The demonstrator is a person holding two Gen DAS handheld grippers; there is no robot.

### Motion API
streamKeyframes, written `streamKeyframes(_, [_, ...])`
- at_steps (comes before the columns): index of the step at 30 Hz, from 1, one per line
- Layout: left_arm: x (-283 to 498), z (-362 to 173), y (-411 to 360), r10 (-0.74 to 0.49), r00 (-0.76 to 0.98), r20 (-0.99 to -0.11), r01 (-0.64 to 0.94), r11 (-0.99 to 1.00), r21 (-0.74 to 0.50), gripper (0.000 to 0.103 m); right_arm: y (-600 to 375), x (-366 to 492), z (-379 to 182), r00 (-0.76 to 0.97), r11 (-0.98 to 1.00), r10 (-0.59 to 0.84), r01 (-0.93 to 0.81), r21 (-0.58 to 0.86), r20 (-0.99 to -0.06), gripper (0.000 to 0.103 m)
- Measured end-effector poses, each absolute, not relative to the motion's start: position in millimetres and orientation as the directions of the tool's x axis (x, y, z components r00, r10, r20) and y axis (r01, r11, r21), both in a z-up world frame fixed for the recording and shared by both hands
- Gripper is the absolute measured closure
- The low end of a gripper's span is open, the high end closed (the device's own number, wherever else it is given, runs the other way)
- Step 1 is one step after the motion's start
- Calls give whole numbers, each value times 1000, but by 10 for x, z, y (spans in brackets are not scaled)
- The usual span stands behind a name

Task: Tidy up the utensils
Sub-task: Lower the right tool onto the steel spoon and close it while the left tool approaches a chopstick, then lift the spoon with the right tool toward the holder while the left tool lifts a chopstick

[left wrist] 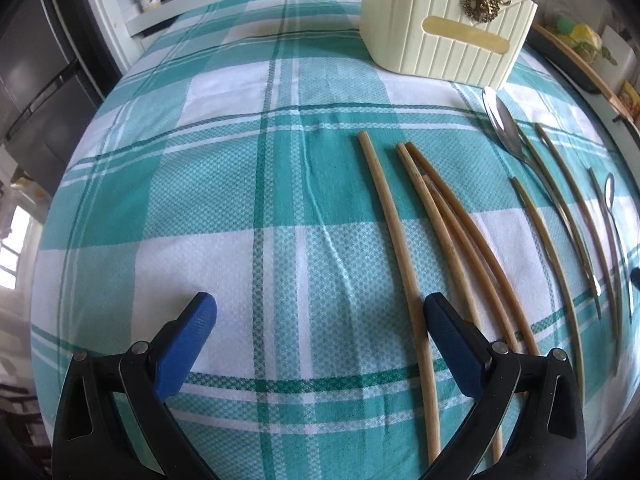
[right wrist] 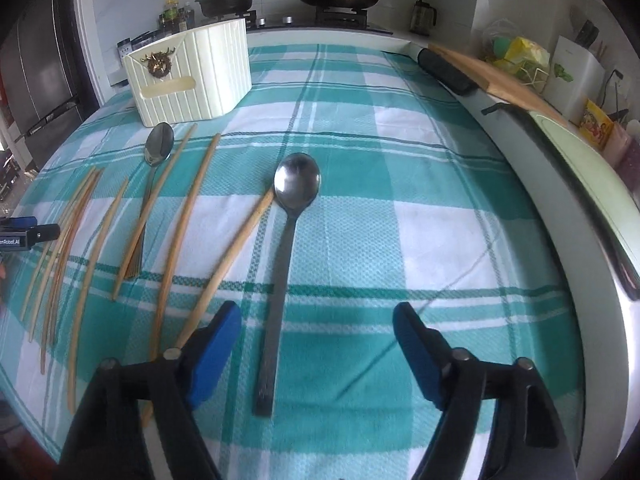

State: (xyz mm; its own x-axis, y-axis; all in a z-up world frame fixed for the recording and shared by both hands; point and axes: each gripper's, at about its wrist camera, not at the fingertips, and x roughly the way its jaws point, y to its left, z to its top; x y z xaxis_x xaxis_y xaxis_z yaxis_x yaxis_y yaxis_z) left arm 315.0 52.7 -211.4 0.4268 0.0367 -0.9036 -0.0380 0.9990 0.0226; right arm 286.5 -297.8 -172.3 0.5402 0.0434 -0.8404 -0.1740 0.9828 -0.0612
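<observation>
Kitchen surface (right wrist: 400,152) under teal plaid cloth, cream holder (right wrist: 188,76) at far side. Left gripper (left wrist: 320,320) open, empty, beside wooden chopsticks (left wrist: 436,216). Right gripper (right wrist: 316,328) open around handle of big spoon (right wrist: 288,224), not touching; smaller spoon (right wrist: 158,146) lies near holder.

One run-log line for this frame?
stage: approach | left gripper: open, empty, beside wooden chopsticks | right gripper: open, over long steel spoon | cream ribbed utensil holder: upright | nothing lifted

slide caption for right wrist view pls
Open right gripper above the near spoon's handle; chopsticks and cream holder lie left on the checked cloth.
</observation>
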Motion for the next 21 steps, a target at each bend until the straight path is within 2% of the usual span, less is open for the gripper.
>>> streamKeyframes(2, [3234, -2115, 545, 34, 422, -906, -34, 999, 21, 0, -2904, 3018, -1796, 534, 980, 38, -185, -72, -845, 44])
streamKeyframes(4, [3310, -2126, 584, 23, 409, -912, -38, 999, 8, 0, -2856, 3144, -1791, 561, 978, 32, -190, -91, -827, 48])
streamKeyframes(11, [3516, -2100, 570, 25, 370, -929, -45, 999, 9, 1, -2794, 3547, -1818, 570, 985, 44, -164, -61, -820, 53])
streamKeyframes(13, [3567, -2088, 554, 17, 369, -929, -45, 999, 0, 4, -2746, 3603, -1823, 581, 984, 40, -162, -68, -813, 53])
streamKeyframes(15, [3608, -2062, 511, 12, 375, -927, -41, 999, -3, 13, -2716, 3643, -1827, 589, 986, 31, -152, -73, -808, 59])
streamKeyframes(16, [3629, -2043, 487, 15, 381, -924, -38, 999, 1, 21, -2713, 3658, -1826, 594, 987, 18, -137, -79, -805, 66])
streamKeyframes(17, [3640, -2023, 455, 12, 387, -922, -29, 1000, 1, 31, -2716, 3660, -1826, 597, 989, 12, -123, -77, -802, 67])
streamKeyframes(18, [3636, -2004, 419, 18, 394, -919, -17, 1000, 12, 37, -2721, 3655, -1827, 601, 991, 10, -114, -74, -799, 67])
streamKeyframes(19, [3628, -1985, 384, 14, 405, -914, 1, 1000, 16, 55, -2721, 3647, -1824, 606, 991, 9, -111, -74, -795, 67])
streamKeyframes(20, [3624, -1970, 351, -7, 415, -910, 27, 1000, 5, 78, -2732, 3636, -1818, 611, 991, 14, -111, -68, -792, 67])
streamKeyframes(21, [3612, -1962, 322, -18, 422, -907, 44, 999, 1, 91, -2750, 3624, -1801, 616, 992, 34, -115, -47, -787, 67])
